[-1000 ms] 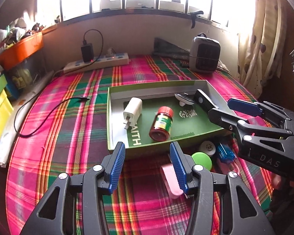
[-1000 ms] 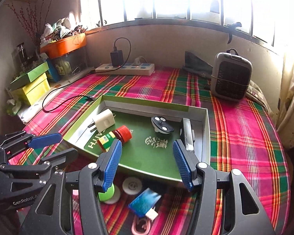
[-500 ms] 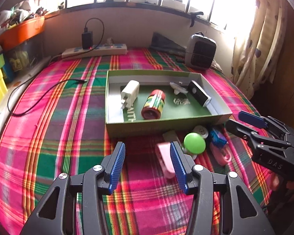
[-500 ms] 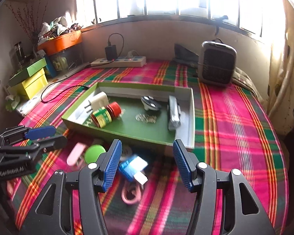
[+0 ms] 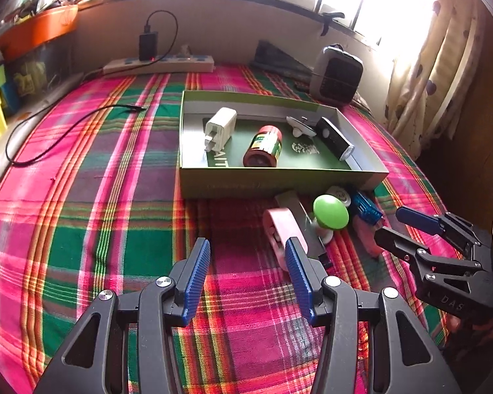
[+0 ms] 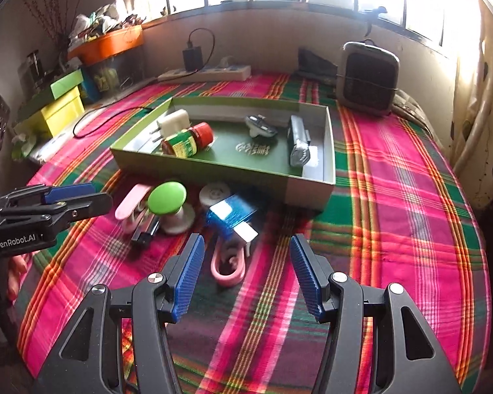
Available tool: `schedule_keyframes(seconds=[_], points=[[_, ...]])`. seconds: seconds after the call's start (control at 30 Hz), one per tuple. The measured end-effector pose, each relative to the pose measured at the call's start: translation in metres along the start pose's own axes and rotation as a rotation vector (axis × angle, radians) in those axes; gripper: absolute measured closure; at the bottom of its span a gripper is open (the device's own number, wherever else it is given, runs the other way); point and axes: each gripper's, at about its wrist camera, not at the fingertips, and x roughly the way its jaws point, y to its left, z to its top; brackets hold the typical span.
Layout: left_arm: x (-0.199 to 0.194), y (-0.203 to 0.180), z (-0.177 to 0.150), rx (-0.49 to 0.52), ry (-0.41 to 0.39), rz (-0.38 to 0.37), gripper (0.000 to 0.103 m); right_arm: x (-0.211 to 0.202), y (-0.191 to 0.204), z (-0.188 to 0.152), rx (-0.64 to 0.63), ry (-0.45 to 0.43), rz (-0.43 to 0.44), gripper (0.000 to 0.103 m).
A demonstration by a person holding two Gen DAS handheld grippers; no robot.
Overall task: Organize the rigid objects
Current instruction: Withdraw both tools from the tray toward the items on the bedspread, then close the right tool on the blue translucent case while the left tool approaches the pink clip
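Both the left gripper (image 5: 248, 257) and the right gripper (image 6: 245, 259) hang spread and empty near the green box (image 6: 307, 187). Inside the box lie a white plug (image 5: 221, 127), a red-capped jar (image 5: 263, 146), a spinner-like thing (image 6: 260, 126) and a dark flat device (image 5: 334, 138). Just before the box wait the pink clip (image 5: 284, 229), green knob (image 6: 167, 197), blue piece (image 6: 230, 215) and pink loop (image 6: 228, 264); perhaps half is done. Under them something dark is hard to name.

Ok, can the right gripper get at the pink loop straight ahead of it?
Probably yes: the right gripper is open, and the pink loop lies just beyond its fingertips on the cloth, though the blue box overlaps its far end.
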Motion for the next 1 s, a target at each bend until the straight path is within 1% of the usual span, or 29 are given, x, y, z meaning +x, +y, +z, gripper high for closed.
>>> schedule_keyframes(seconds=[0.17,0.27,0.33,0.5,0.57,0.8,0.87,0.93,1.0], points=[[0.002,0.0,-0.001,0.003,0.006,-0.023,0.056,0.008,0.006,0.006,-0.026,0.012,0.009,0.048],[0.004,0.0,-0.002,-0.001,0.013,-0.037,0.056,0.016,0.008,0.011,-0.04,0.024,-0.006,0.048],[0.005,0.0,-0.002,-0.002,0.014,-0.036,0.056,0.021,0.008,0.014,-0.037,0.032,-0.02,0.048],[0.007,-0.001,-0.002,0.004,0.022,-0.041,0.056,0.029,0.007,0.021,-0.021,0.048,-0.012,0.048],[0.008,-0.002,-0.001,0.007,0.024,-0.045,0.056,0.031,0.007,0.023,-0.021,0.048,-0.022,0.048],[0.01,-0.005,0.0,0.01,0.03,-0.061,0.056,0.033,0.003,0.022,-0.002,0.05,-0.024,0.048],[0.01,-0.007,0.0,0.01,0.034,-0.062,0.056,0.032,0.002,0.022,0.002,0.047,-0.015,0.053],[0.01,-0.008,0.0,0.011,0.033,-0.057,0.056,0.032,0.001,0.021,0.004,0.046,-0.012,0.064],[0.009,-0.01,0.001,0.013,0.031,-0.06,0.056,0.033,0.0,0.02,0.006,0.052,-0.012,0.068]])
